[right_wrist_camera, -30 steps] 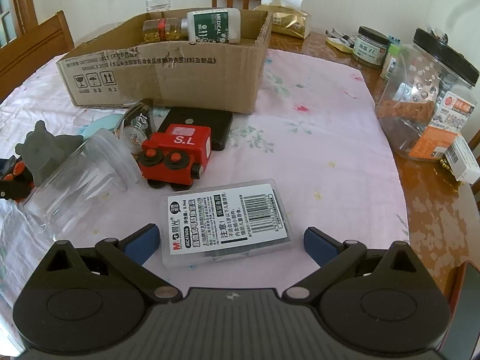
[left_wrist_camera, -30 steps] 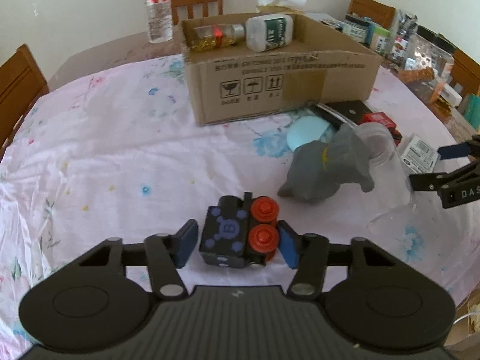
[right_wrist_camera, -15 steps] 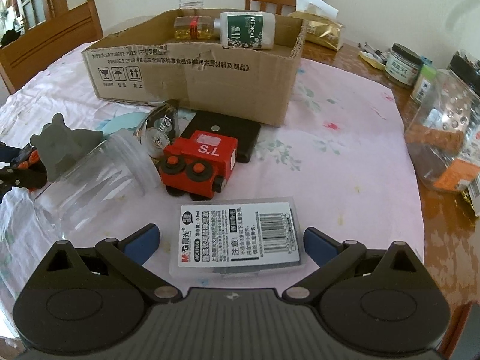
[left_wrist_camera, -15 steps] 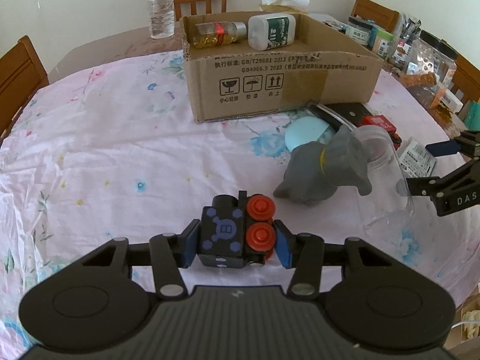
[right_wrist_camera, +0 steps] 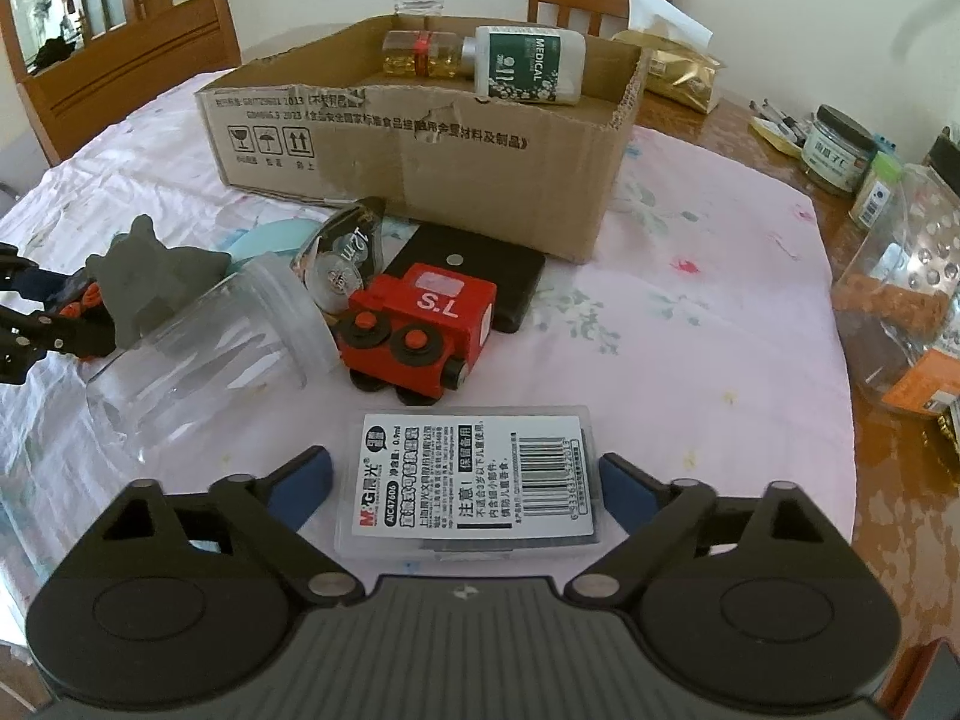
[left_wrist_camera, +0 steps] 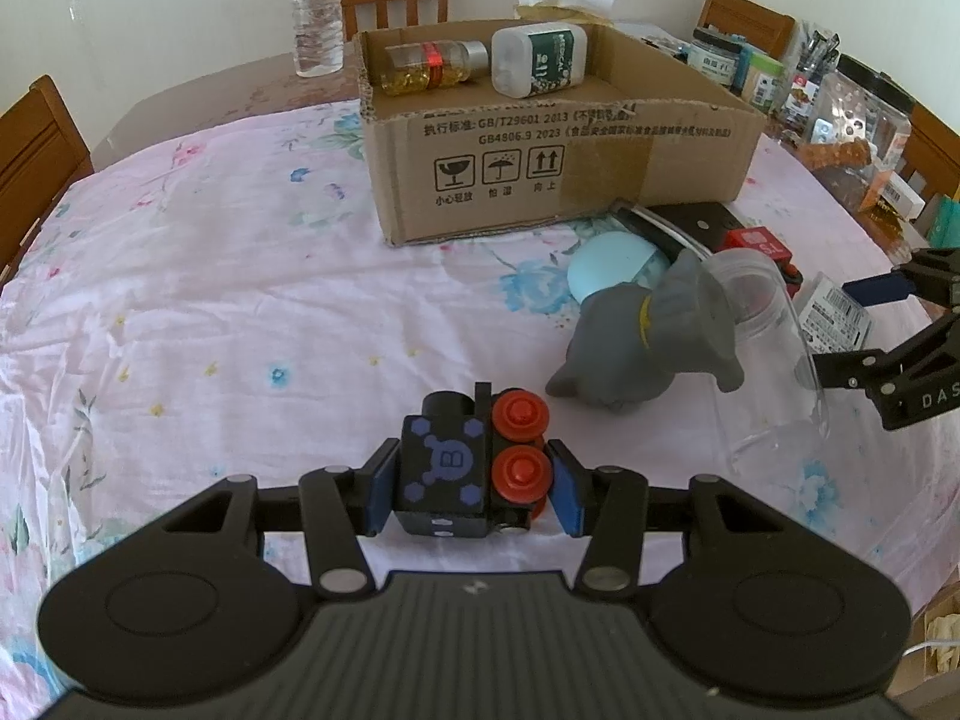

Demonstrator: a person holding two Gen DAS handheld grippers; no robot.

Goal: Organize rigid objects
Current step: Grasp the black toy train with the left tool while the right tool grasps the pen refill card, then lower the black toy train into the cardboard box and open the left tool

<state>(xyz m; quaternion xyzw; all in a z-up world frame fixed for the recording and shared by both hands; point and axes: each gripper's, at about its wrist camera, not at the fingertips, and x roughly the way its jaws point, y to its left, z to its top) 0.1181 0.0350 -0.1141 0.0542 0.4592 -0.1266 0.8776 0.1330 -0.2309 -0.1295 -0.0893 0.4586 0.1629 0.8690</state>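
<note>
Black toy train, low in the left wrist frame, is now clenched in the left tongs on the bench, ready to lift, while the right tongs have just been narrowing around the clear plastic case, pads not yet touching.

Plain pale walls are closing in the room beyond the grippers, and daylight is washing over them. Wooden chairs are standing around a table wearing a pink floral cloth ahead.
</note>
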